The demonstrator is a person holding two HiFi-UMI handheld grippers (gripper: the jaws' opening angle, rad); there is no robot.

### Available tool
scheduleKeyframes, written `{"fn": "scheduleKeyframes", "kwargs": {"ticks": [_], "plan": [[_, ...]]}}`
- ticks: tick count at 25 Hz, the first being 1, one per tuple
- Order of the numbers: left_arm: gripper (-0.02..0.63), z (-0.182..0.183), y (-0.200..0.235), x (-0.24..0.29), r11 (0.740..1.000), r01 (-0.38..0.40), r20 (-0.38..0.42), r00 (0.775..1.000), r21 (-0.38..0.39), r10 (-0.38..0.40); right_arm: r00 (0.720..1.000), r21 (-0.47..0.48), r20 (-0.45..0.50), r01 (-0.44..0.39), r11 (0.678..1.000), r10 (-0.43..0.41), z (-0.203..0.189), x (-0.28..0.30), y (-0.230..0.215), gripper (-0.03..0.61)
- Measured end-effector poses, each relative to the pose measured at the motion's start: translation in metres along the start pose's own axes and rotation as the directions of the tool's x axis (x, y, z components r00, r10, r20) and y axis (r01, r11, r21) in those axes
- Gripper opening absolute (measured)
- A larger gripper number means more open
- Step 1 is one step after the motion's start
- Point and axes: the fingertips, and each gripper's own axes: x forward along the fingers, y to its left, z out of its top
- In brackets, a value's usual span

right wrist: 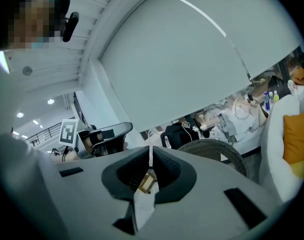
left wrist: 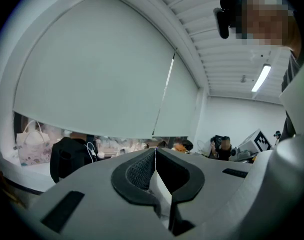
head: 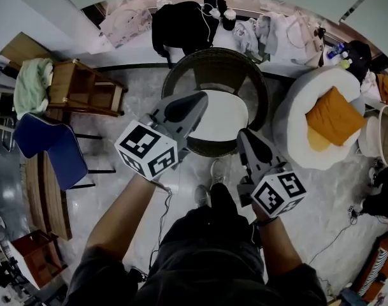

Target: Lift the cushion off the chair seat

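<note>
Left hand-held gripper [head: 199,97] and right hand-held gripper [head: 245,133] closed; square-marker cubes [head: 146,148] [head: 280,193].

White, smooth, oval cushion [head: 227,116]. Lies flat on the seat and fills it nearly from edge to edge, with its far edge close against the back and its near edge at the seat's front rim. Left part covered from the head view. Rests inside a round tub chair [head: 214,61] of dark woven wicker. Stands upright on a pale marbled floor [head: 143,91], high curved back wrapping the seat's far edge and both sides, open front facing the near side.
</note>
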Motion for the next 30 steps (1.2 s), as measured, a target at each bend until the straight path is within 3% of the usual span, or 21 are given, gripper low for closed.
{"fn": "scheduleKeyframes", "kwargs": {"ticks": [9, 15, 19, 24, 30], "plan": [[0.052, -0.077, 0.049, 0.066, 0.999, 0.043, -0.162, 0.986, 0.03, -0.038, 0.999, 0.162, -0.042, 0.032, 0.986, -0.026, -0.07, 0.044, -0.066, 0.015], [0.083, -0.133, 0.075, 0.106, 0.991, 0.104, -0.29, 0.954, 0.079, -0.077, 0.995, 0.221, -0.083, 0.072, 0.973, -0.054, -0.121, 0.063, -0.098, 0.017], [0.097, -0.174, 0.094, 0.13, 0.985, 0.138, -0.375, 0.923, 0.102, -0.091, 0.991, 0.273, -0.116, 0.094, 0.958, -0.064, -0.153, 0.082, -0.118, 0.04], [0.118, -0.229, 0.112, 0.153, 0.97, 0.2, -0.486, 0.867, 0.137, -0.111, 0.986, 0.324, -0.143, 0.131, 0.937, -0.089, -0.19, 0.105, -0.144, 0.084], [0.124, -0.287, 0.131, 0.174, 0.95, 0.273, -0.585, 0.8, 0.154, -0.135, 0.974, 0.422, -0.173, 0.206, 0.883, -0.144, -0.245, 0.121, -0.172, 0.112]]}}
